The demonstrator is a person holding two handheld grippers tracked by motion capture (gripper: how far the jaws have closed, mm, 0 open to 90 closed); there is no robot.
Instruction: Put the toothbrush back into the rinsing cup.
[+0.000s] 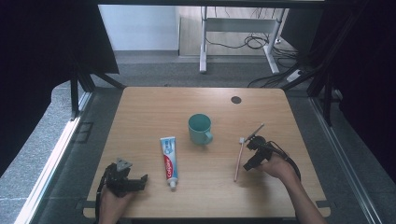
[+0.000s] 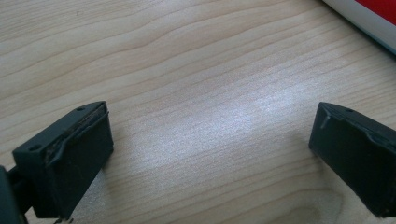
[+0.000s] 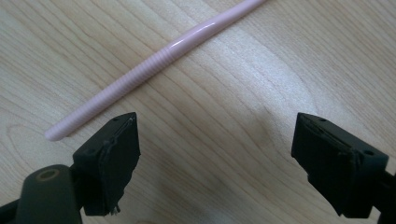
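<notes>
Slim pale-pink plastic toothbrush (image 1: 239, 158) flat on the light wooden table (image 1: 154, 107), long axis running near to far, bristle head at the far end, handle tip toward the person. Right gripper (image 1: 253, 154) just beside its shaft, jaws spread wide, nothing between them; handle (image 3: 154, 65) ahead of the jaws in the right gripper view. Left gripper (image 2: 210, 154) released too, over bare wood. Teal ceramic mug (image 1: 200, 129) upright, interior hard to read. White-and-red toothpaste tube (image 1: 169, 161) lengthwise, cap nearest.
</notes>
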